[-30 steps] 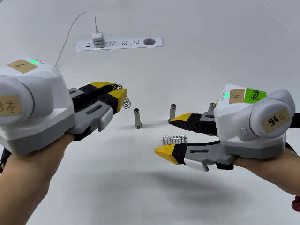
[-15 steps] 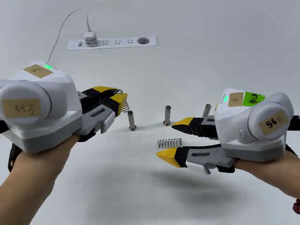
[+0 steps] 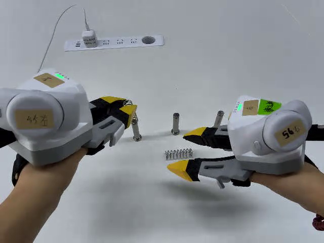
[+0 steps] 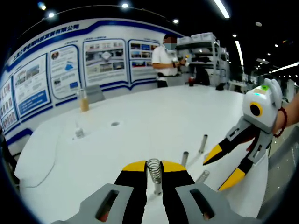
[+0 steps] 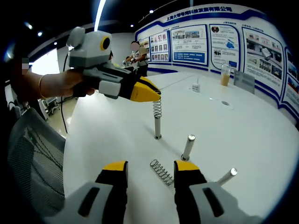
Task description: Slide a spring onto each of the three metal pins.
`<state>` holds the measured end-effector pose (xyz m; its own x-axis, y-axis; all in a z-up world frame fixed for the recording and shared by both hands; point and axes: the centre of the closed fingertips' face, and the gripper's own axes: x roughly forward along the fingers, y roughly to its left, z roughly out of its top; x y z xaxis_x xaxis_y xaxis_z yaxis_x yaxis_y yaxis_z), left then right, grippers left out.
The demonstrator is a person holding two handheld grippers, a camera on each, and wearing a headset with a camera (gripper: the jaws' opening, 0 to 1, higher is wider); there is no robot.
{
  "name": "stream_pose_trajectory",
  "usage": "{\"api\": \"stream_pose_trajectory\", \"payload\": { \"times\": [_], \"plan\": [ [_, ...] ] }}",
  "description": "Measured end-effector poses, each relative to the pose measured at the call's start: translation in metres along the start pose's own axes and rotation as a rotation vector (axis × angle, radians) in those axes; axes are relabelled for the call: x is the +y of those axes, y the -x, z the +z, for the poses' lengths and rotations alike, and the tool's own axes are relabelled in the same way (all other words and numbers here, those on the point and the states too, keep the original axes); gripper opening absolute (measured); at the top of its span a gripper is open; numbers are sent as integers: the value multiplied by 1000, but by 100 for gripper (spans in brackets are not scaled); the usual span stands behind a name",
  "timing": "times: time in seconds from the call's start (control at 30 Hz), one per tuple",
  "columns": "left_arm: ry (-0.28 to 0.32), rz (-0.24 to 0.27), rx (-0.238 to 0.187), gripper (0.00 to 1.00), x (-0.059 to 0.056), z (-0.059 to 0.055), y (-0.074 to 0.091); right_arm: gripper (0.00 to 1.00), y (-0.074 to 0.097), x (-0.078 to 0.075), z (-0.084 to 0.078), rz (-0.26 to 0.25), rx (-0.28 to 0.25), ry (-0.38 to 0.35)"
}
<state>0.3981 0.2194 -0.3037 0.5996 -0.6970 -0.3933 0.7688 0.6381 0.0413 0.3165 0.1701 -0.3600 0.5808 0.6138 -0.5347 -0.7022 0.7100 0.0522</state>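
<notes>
1. The left claw (image 3: 127, 108) is clenched on the held spring (image 3: 134, 119). Its yellow tips pinch the top coils, and the rest of the coil hangs free below them.
2. The lower end of that coil sits right at the top of the left pin (image 3: 135, 130). I cannot tell whether it has passed over the tip.
3. The right claw (image 3: 186, 151) is released, with its jaws wide apart and nothing between or against them. It hangs low over the desk (image 3: 152, 202).
4. The loose spring (image 3: 178, 153) lies flat on the desk, in line with the gap between the right claw's tips and apart from both.
5. The middle pin (image 3: 175, 123) and the right pin (image 3: 218, 119) stand bare. With the left pin they form a row across the middle of the desk. The right pin rises just beyond the right claw's upper jaw.
6. The desk is plain white. Toward its far side lies a power strip (image 3: 121, 41) with a white charger (image 3: 89, 37) plugged in, and a cable (image 3: 55, 28) trails away from the charger.
7. Around the desk:
   - Blue-trimmed display boards (image 4: 65, 70) line the wall under ceiling lights (image 4: 223, 8).
   - A person (image 4: 164, 60) stands beyond the far edge.
   - A cup (image 4: 84, 99) of amber liquid is on the desk.
   - A mesh chair (image 5: 28, 154) sits by the desk's edge.
</notes>
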Motion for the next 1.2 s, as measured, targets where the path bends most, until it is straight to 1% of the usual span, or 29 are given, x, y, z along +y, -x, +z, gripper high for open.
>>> {"api": "stream_pose_trajectory", "payload": {
  "times": [0.2, 0.33, 0.57, 0.67, 0.83, 0.87, 1.0, 1.1, 1.2],
  "plan": [
    [-10, -4, 11, 10, -1, -3, -1, 40, -1, -2, 0, -5, -1, -4],
    [-5, -6, 21, 10, -1, -7, -3, 40, -2, -3, -1, -8, 3, -2],
    [3, -3, 38, 10, -2, -16, -8, 39, -2, -6, -6, -16, 25, 0],
    [14, -4, 40, 10, -2, -18, -9, 39, -2, -8, -8, -20, 30, 2],
    [12, -6, 47, 10, -2, -21, -11, 39, -3, -10, -9, -27, 32, -5],
    [15, -7, 40, 10, -2, -20, -12, 39, -3, -10, -9, -27, 31, -7],
    [14, -9, 47, 10, -3, -22, -14, 38, -5, -10, -9, -26, 32, -10],
    [26, -13, 45, 10, -5, -23, -14, 38, -5, -10, -10, -26, 35, -10],
    [21, -13, 50, 10, -5, -26, -15, 38, -6, -11, -11, -26, 36, -12]
  ]
}}
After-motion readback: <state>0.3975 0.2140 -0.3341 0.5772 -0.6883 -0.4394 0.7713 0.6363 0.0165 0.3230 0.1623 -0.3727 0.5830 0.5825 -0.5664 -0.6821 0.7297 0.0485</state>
